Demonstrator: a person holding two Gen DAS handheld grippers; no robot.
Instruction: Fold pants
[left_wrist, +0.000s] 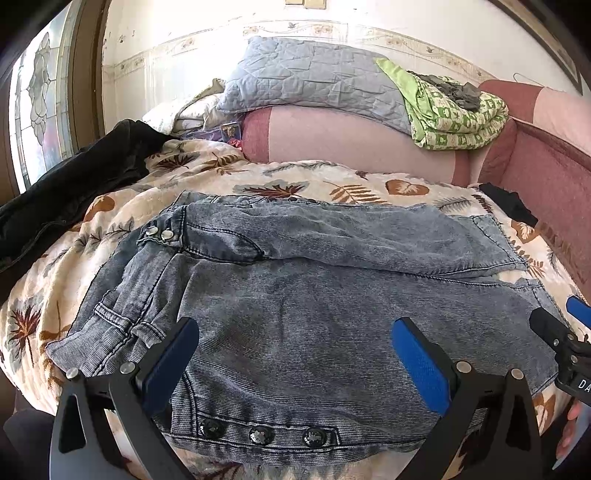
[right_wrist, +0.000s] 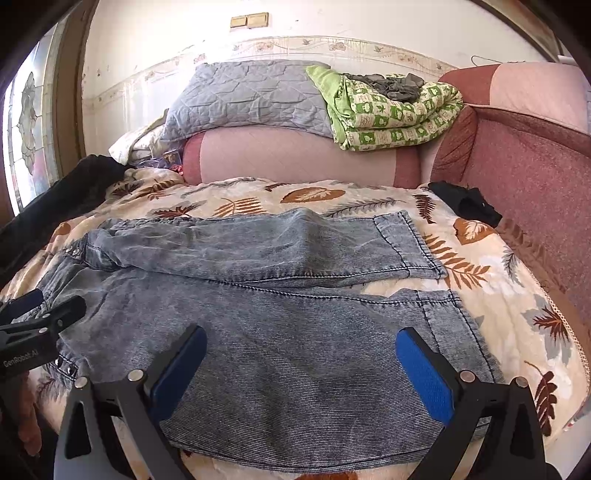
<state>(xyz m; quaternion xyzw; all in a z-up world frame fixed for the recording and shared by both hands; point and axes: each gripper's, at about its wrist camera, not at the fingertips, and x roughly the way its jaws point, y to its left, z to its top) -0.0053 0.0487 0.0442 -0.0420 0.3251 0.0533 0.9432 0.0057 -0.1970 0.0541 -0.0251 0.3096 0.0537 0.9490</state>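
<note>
Grey-blue washed denim pants (left_wrist: 295, 291) lie spread flat across a leaf-patterned blanket, waistband to the left, both legs running right. They also show in the right wrist view (right_wrist: 280, 325). My left gripper (left_wrist: 295, 350) is open, its blue pads wide apart just above the near waistband, by the three dark buttons (left_wrist: 262, 435). My right gripper (right_wrist: 301, 354) is open over the near leg, left of its hem (right_wrist: 458, 325). Each gripper shows at the edge of the other's view: the right one (left_wrist: 561, 328), the left one (right_wrist: 40, 317). Neither holds cloth.
The blanket (right_wrist: 480, 258) covers a bed. A pink bolster (left_wrist: 351, 140) with a grey quilted pillow (left_wrist: 314, 81) and green patterned quilt (left_wrist: 454, 110) lies behind. Dark clothing (left_wrist: 74, 184) sits at the left, a small black item (right_wrist: 465, 203) at the right, beside a red padded side.
</note>
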